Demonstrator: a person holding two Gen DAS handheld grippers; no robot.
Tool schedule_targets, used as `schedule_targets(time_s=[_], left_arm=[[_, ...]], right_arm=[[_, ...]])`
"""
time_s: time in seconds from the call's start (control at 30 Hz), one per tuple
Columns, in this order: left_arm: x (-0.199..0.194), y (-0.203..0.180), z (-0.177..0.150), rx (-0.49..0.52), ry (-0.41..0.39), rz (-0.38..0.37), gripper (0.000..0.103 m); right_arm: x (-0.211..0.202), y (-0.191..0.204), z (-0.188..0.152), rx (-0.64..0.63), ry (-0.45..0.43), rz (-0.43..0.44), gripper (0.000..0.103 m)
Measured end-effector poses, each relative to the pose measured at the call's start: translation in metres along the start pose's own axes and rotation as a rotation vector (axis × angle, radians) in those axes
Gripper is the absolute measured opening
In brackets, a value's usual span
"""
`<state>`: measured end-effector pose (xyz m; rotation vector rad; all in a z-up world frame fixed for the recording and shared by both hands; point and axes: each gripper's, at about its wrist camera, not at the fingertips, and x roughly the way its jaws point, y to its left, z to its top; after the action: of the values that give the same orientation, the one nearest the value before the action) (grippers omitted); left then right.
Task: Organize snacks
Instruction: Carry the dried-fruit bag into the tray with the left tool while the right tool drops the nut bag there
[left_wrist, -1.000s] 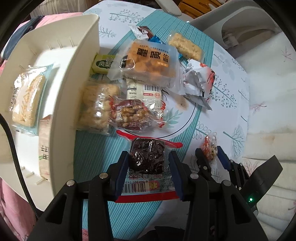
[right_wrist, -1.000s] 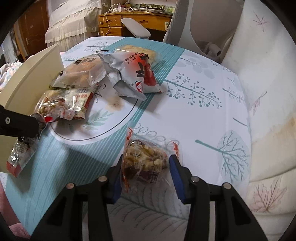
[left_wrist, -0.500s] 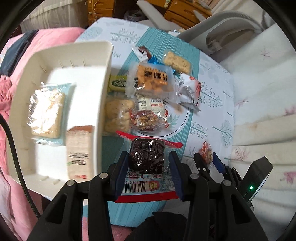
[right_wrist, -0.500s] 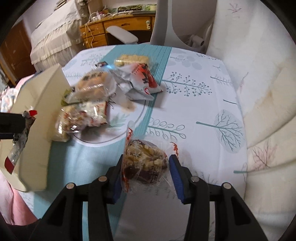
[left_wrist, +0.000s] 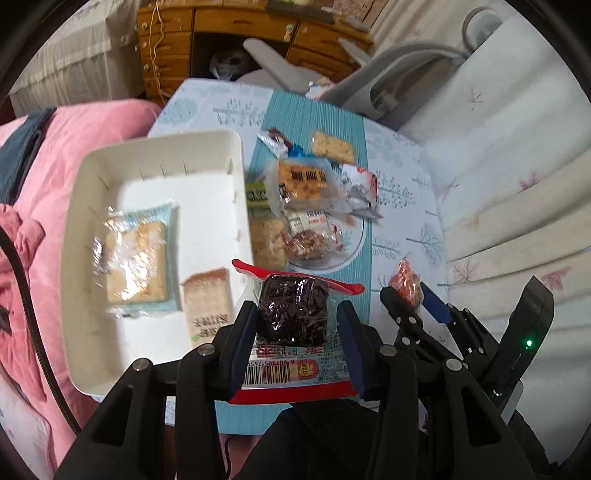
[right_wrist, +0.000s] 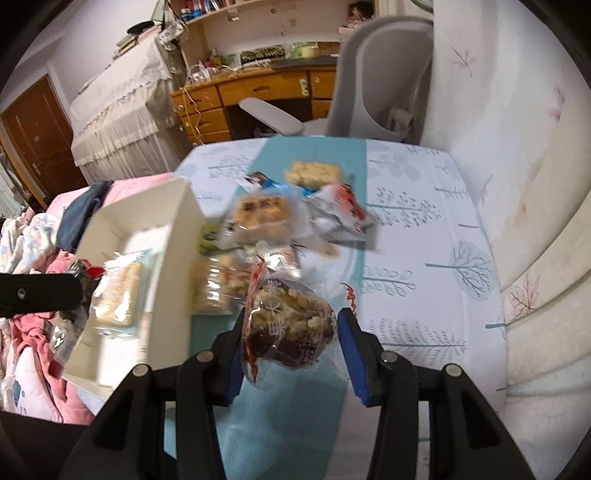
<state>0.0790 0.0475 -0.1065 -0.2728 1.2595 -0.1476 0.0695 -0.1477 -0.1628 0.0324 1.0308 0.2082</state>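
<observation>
My left gripper (left_wrist: 295, 321) is shut on a dark snack packet (left_wrist: 293, 314) with a red edge, held high above the table beside the white tray's (left_wrist: 155, 147) right wall. My right gripper (right_wrist: 291, 332) is shut on a nut snack packet (right_wrist: 291, 325), lifted above the table; it also shows in the left wrist view (left_wrist: 406, 282). The tray (right_wrist: 173, 206) holds a cracker packet (left_wrist: 135, 262) and a second biscuit packet (left_wrist: 205, 302). Several more snack packets (left_wrist: 306, 184) lie in a pile on the table right of the tray.
The table (right_wrist: 424, 229) has a tree-print cloth with a teal stripe. A grey chair (right_wrist: 369, 81) stands at its far end, with a wooden desk (right_wrist: 258, 88) behind. A white sofa (right_wrist: 535, 184) runs along the right. Pink bedding (left_wrist: 37, 184) lies left of the tray.
Both grippers have risen well above the table with their packets and drawn back. The right gripper has also moved left toward the tray.
</observation>
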Motion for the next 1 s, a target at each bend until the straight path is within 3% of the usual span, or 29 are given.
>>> schedule_targets(time_s=[0.33,0.73,1.0], left_arm=[[-0.035,0.047,-0.001,0.05,-0.06,-0.01,0.043],[-0.051,0.108,-0.011,0.083,-0.036,0.012,0.044],[-0.051,0.14,-0.018,0.047,-0.016,0.027,0.045]], right_arm=[[-0.016,0.057,0.001,-0.024,-0.046,0.019,0.046],[-0.017,0.123,-0.004,-0.054,-0.087,0.117,0.046],[-0.009,0.152,-0.008,-0.089,-0.081,0.176,0.047]])
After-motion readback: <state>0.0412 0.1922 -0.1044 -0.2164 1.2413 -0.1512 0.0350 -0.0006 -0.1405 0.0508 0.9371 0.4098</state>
